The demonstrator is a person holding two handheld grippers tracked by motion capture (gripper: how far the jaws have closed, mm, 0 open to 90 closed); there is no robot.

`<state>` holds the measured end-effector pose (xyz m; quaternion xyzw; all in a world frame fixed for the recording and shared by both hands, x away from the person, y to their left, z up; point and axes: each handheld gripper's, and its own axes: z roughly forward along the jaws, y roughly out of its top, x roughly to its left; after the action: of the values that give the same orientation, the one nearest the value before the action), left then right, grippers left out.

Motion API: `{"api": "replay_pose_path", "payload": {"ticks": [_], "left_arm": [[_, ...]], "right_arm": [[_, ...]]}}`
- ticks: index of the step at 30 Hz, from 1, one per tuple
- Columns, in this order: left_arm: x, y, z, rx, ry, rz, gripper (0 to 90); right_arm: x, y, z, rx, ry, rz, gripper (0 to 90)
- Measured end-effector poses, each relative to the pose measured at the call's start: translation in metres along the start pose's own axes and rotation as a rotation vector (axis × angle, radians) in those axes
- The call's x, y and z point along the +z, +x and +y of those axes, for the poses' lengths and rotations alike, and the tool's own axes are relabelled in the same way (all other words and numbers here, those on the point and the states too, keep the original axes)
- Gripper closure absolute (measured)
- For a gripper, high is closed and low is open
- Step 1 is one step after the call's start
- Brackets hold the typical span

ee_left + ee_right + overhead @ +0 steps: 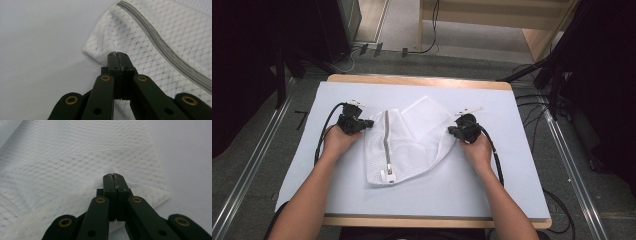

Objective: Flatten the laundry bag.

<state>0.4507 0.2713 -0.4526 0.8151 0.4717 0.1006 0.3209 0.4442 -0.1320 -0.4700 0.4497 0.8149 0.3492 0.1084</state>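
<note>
A white mesh bag (407,150) with a grey zipper (387,142) lies crumpled in the middle of the table. My left gripper (371,122) is at the bag's upper left corner. In the left gripper view the jaws (117,53) are pressed together on the edge of the mesh (175,32), just beside the zipper (160,37). My right gripper (451,131) is at the bag's right edge. In the right gripper view it (114,175) is shut on a raised fold of the mesh (75,157).
A flat white folded piece (429,111) lies behind the bag, partly under it. The table carries a pale sheet (462,190) with a wooden rim at front and back. Cables, metal rails and dark stands surround the table on the floor.
</note>
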Motion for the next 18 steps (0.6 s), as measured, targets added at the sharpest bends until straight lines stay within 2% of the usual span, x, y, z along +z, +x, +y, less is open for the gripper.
{"api": "replay_pose_path", "payload": {"ticks": [2, 3, 5, 9, 12, 18], "left_arm": [[-0.001, 0.001, 0.000, -0.013, 0.002, -0.006, 90.0], [-0.004, 0.003, 0.001, -0.034, -0.016, -0.019, 90.0], [-0.008, 0.004, 0.002, -0.044, -0.030, -0.021, 90.0], [-0.014, 0.004, 0.002, -0.057, -0.031, -0.019, 90.0], [-0.018, 0.004, 0.001, -0.051, -0.029, -0.021, 90.0], [-0.036, 0.005, -0.009, -0.084, -0.049, -0.029, 90.0]], "right_arm": [[-0.001, -0.002, 0.000, 0.018, 0.005, 0.011, 90.0], [-0.004, -0.005, 0.000, 0.026, 0.006, -0.001, 90.0], [-0.010, -0.010, 0.001, 0.039, -0.010, -0.002, 90.0], [-0.016, -0.016, 0.001, 0.056, -0.025, -0.003, 90.0], [-0.019, -0.019, 0.000, 0.068, -0.026, -0.003, 90.0], [-0.034, -0.021, -0.007, 0.082, -0.033, 0.013, 90.0]]}}
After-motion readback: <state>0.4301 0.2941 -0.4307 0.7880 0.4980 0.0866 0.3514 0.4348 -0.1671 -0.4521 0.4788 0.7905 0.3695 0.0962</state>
